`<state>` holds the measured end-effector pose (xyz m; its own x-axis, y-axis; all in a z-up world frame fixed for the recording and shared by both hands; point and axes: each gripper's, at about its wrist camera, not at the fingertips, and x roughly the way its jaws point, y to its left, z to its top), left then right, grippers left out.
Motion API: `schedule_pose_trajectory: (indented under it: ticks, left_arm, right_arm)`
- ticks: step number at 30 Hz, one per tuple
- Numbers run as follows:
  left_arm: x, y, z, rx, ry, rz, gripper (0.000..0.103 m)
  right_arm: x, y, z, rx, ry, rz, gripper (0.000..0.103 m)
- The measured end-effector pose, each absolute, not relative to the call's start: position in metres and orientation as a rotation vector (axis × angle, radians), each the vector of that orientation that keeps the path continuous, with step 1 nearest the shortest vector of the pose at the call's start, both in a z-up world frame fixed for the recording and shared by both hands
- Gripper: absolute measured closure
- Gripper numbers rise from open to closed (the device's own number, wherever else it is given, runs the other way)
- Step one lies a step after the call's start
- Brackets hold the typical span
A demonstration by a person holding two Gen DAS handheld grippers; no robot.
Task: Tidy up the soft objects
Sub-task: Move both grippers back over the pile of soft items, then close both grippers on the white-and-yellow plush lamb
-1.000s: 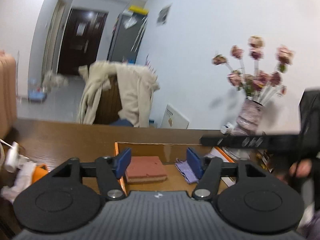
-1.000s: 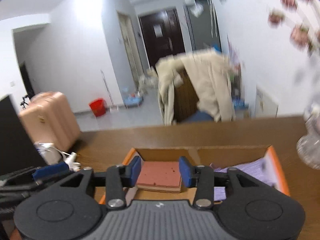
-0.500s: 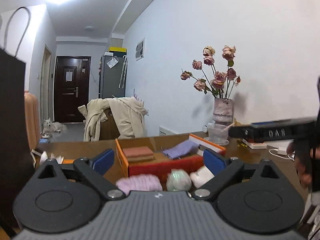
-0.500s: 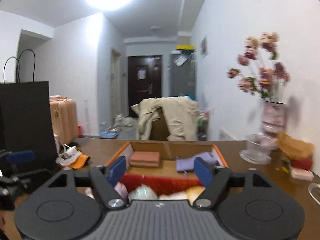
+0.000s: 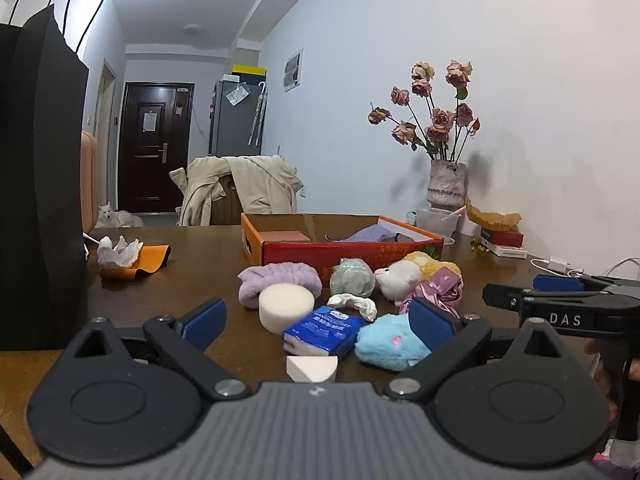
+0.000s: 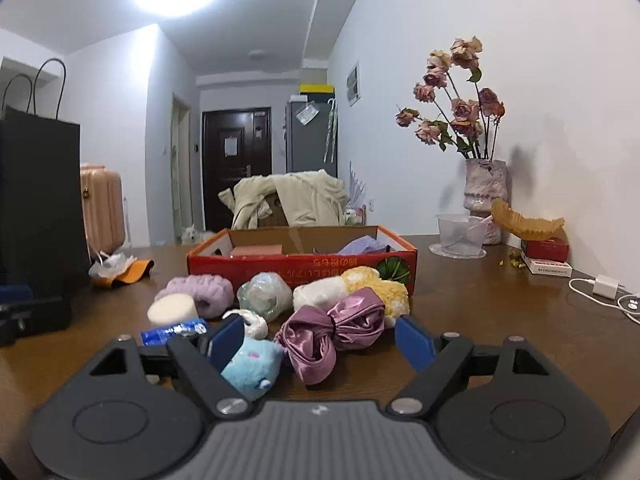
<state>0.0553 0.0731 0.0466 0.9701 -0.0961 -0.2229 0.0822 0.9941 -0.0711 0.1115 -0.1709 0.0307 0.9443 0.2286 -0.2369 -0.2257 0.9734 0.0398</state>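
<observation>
A red cardboard box (image 5: 344, 254) stands mid-table and holds a reddish sponge (image 5: 286, 237) and a purple cloth (image 5: 368, 234). In front of it lies a pile: a lavender headband (image 5: 276, 276), a round white sponge (image 5: 286, 306), a blue tissue pack (image 5: 324, 330), a blue plush (image 6: 252, 364) and a purple satin scrunchie (image 6: 332, 332). My left gripper (image 5: 316, 320) is open just short of the tissue pack and holds nothing. The right gripper (image 6: 320, 340) has its jaws opening, with the scrunchie and the blue plush lying between them unpressed.
A tall black paper bag (image 5: 36, 200) stands at the left. Orange cloth with crumpled tissue (image 5: 132, 258) lies beside it. A vase of roses (image 6: 484, 188), a clear bowl (image 6: 460, 236) and a white charger with cable (image 6: 604, 286) sit along the right side.
Both grippers have drawn back from over the box toward the near table edge and sunk lower. Both pairs of jaws have spread wider. The pile of soft things has come into view.
</observation>
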Motion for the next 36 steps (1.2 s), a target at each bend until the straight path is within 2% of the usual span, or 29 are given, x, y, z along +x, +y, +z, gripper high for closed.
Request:
schedule_pose_trajectory:
  ticks: [18, 24, 28, 30, 31, 36]
  left_arm:
    - [0.1, 0.051, 0.047, -0.083, 0.299, -0.19, 0.004]
    - [0.156, 0.02, 0.056, -0.129, 0.378, -0.31, 0.025]
    - [0.216, 0.003, 0.057, -0.214, 0.496, -0.337, 0.041]
    - [0.251, -0.003, 0.054, -0.237, 0.566, -0.301, 0.049]
    - [0.263, -0.005, 0.053, -0.242, 0.591, -0.286, 0.052]
    - [0.311, -0.021, 0.041, -0.26, 0.694, -0.256, 0.051]
  right_arm:
    - [0.137, -0.184, 0.026, 0.049, 0.277, 0.182, 0.021]
    - [0.177, -0.211, 0.036, 0.071, 0.317, 0.175, 0.021]
    - [0.226, -0.227, 0.044, 0.08, 0.358, 0.229, 0.022]
    - [0.26, -0.235, 0.045, 0.103, 0.398, 0.262, 0.029]
    - [0.277, -0.238, 0.044, 0.113, 0.426, 0.274, 0.029]
    - [0.34, -0.243, 0.032, 0.121, 0.537, 0.377, 0.036]
